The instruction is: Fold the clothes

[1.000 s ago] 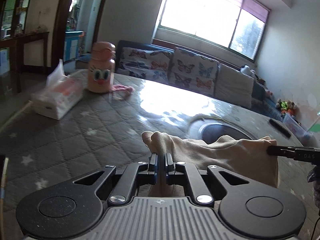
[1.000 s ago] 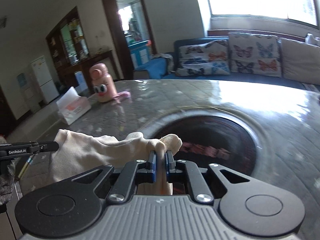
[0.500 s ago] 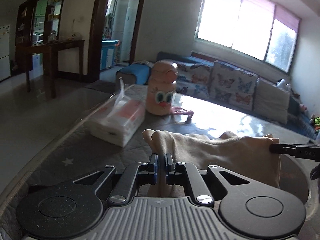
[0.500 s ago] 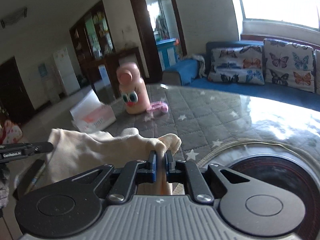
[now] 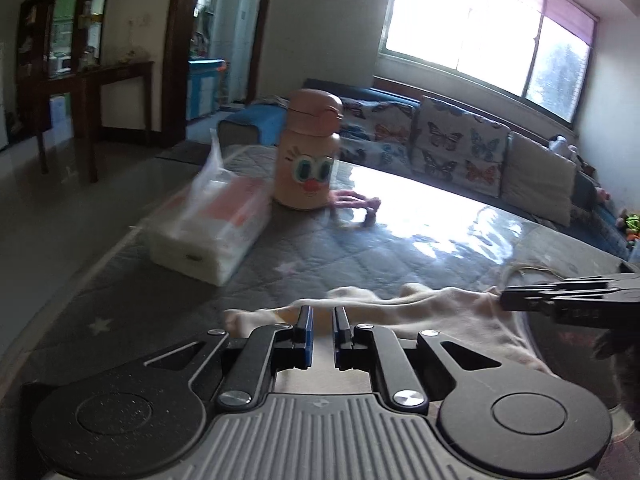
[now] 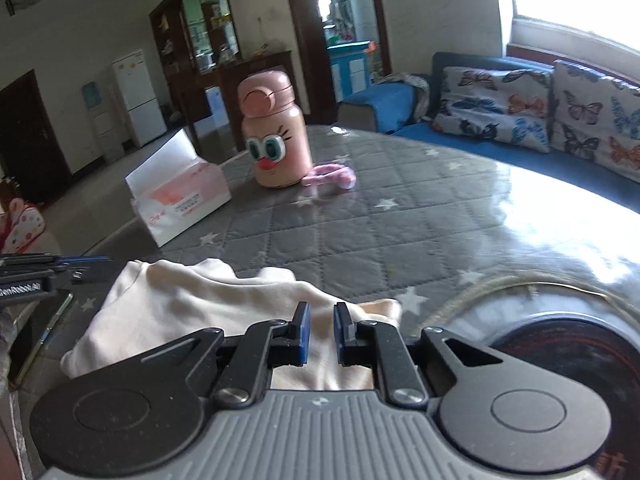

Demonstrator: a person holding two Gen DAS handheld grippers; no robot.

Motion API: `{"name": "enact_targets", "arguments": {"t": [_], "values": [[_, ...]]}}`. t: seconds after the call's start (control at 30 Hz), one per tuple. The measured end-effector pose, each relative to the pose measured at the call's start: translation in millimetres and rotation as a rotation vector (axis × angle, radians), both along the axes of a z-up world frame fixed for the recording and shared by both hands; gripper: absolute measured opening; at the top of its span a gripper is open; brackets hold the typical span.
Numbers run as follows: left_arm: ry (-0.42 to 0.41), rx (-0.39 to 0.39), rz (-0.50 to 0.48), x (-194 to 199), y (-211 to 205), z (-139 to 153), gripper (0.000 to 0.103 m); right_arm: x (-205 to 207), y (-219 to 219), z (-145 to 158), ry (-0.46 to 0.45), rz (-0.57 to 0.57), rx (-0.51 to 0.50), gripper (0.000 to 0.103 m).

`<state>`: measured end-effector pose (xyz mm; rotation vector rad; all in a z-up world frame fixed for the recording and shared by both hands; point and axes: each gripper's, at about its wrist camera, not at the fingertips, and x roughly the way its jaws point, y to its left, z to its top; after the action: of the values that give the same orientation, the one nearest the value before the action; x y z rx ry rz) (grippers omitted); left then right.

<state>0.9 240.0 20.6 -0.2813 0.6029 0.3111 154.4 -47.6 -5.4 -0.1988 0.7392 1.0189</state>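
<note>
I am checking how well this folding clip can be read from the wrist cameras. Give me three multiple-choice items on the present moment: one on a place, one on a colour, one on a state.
1. Where does the tissue box stand relative to the pink bottle in the right wrist view?
A. left of it
B. right of it
C. on top of it

2. What colour is the garment?
A. dark blue
B. cream
C. red

3. How do the jaws of the left gripper and right gripper stand?
A. both clamped on cloth
B. one open, one shut
C. both open, cloth lying on the table

Answers: 1 A, the box sits left of the bottle. 2 B, the cloth is pale cream. 3 C, a clear gap shows between each pair of blue pads.
</note>
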Motion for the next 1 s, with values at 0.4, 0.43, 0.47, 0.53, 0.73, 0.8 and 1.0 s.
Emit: {"name": "enact_targets", "arguments": {"t": [0.4,0.43,0.47,0.53,0.73,0.8,1.0], "values": [[0.090,-0.023,-0.049,61,-6,-33,0.011,10,44,-26,0.001,0.042,-0.047,0.016],[0.093,-0.023,-0.047,62,-6,-34,0.011,9,45,-26,-0.003,0.045,-0.050,0.017],[0.092,-0.023,-0.045,62,-7,-34,0.011,9,46,-25,-0.007,0.047,-0.052,0.018],[0.092,-0.023,-0.043,61,-7,-33,0.011,7,46,-23,-0.016,0.053,-0.057,0.019],[0.086,-0.001,-0.044,52,-15,-26,0.023,-8,35,-9,-0.044,0.097,-0.067,0.022],[0.083,0.008,-0.049,48,-19,-23,0.024,-14,30,-7,-0.051,0.113,-0.075,0.026],[0.081,0.021,-0.061,25,-33,-17,0.030,-36,9,-3,-0.048,0.156,-0.100,0.029]]}}
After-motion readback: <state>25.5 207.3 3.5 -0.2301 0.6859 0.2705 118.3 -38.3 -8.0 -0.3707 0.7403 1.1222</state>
